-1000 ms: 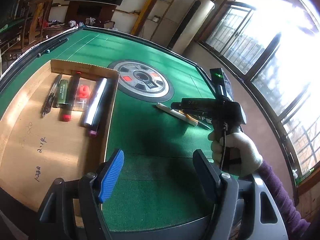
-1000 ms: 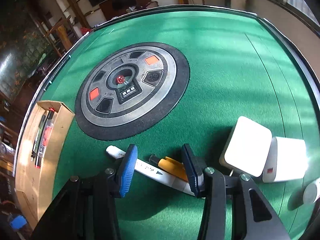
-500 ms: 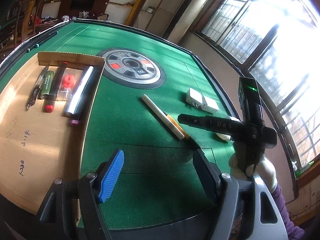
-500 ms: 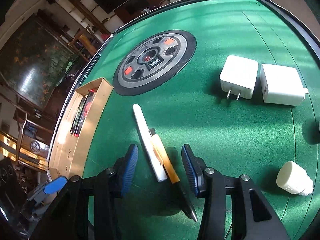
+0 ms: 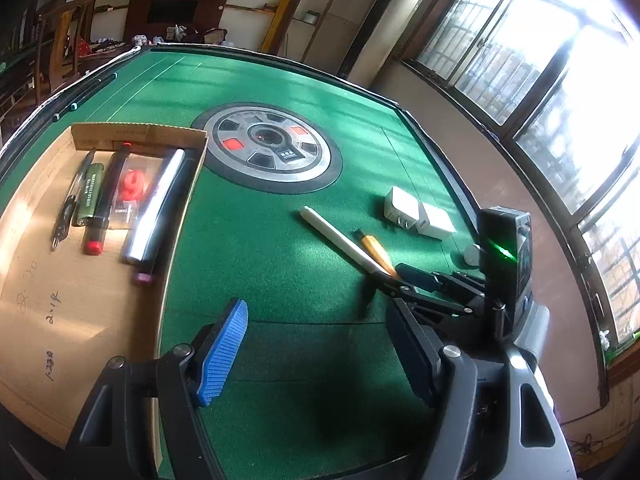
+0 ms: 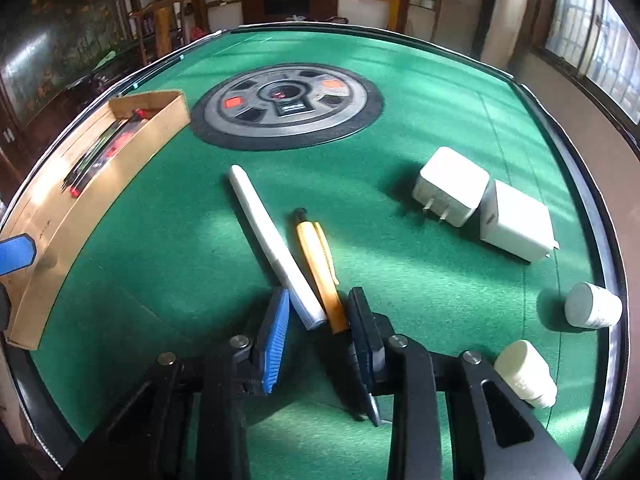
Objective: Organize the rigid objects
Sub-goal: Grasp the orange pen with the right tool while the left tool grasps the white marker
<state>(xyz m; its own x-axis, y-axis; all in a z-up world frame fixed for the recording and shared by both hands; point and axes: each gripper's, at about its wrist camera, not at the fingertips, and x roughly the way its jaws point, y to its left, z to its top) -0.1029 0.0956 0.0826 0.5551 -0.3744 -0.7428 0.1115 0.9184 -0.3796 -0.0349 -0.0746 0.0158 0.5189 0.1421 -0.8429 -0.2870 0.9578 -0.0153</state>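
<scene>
The white pen point(image 6: 276, 244) and the yellow pen point(image 6: 320, 268) lie side by side on the green felt table point(image 6: 420, 92), touching along their near ends, with their tips pointed toward the round grey centre panel point(image 6: 286, 102). Their near ends are bracketed by the right gripper point(image 6: 320, 320), whose jaws have just been closing around both pens. The blue pad is seen just beside the white pen and the dark pad against the yellow one, but a firm pinch cannot yet be confirmed, so the claw is judged open and narrowing, with both pens between the pads.

The left gripper point(image 5: 316, 344) is held wide open and empty above bare felt, beside the cardboard tray point(image 5: 140, 133) where pens and markers are already laid in a row.

For a good grasp, the closing should be completed squarely across both barrels so that neither pen rolls out sideways. The grip falls near the pens' ends, so drooping of the far ends should be expected; a level lift is advised. The two white chargers point(image 6: 480, 200) and the two small white cylinders point(image 6: 592, 306) remain unsorted on the right
</scene>
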